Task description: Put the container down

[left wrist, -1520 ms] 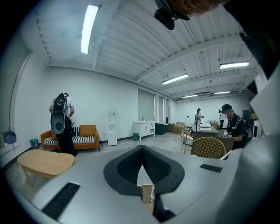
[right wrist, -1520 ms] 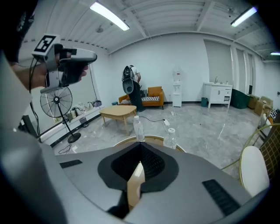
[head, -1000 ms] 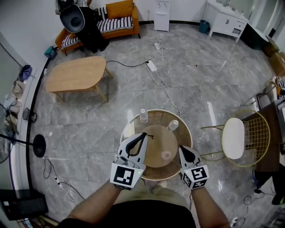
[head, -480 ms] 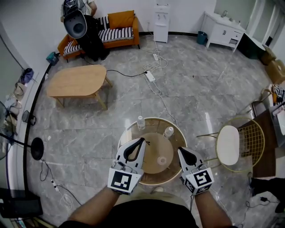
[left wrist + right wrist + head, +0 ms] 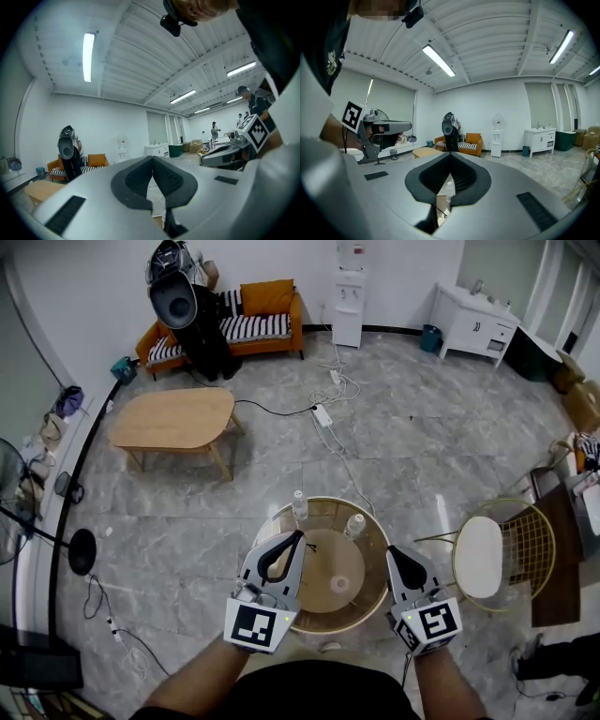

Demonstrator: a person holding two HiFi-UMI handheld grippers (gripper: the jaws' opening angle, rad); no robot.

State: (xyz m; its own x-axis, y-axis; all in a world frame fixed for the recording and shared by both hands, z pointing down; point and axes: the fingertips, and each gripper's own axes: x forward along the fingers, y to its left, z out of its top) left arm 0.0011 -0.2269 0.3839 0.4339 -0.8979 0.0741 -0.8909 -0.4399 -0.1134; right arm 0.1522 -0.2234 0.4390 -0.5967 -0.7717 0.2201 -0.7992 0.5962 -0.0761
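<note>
A small clear container [image 5: 339, 584] stands upright on the round glass table [image 5: 373, 602], between my two grippers and touched by neither. Two clear bottles [image 5: 300, 505] [image 5: 354, 524] stand at the table's far rim. My left gripper [image 5: 298, 535] hovers over the table's left side, jaws closed tip to tip on nothing. My right gripper [image 5: 393, 550] hangs at the table's right edge, also shut and empty. In the left gripper view the left gripper [image 5: 152, 159] has its tips together. In the right gripper view the right gripper [image 5: 450, 154] is likewise shut, and one bottle [image 5: 449, 190] shows below the tips.
A gold wire chair with a white seat [image 5: 480, 557] stands right of the table. A wooden coffee table [image 5: 173, 418], an orange sofa [image 5: 253, 320] and a person in dark clothes [image 5: 192, 310] are farther off. Cables and a power strip [image 5: 323, 415] lie on the marble floor.
The view has pulled up and back, so the table looks smaller. Both grippers have drawn back toward me. The right gripper has drifted right, farther from the small container.
</note>
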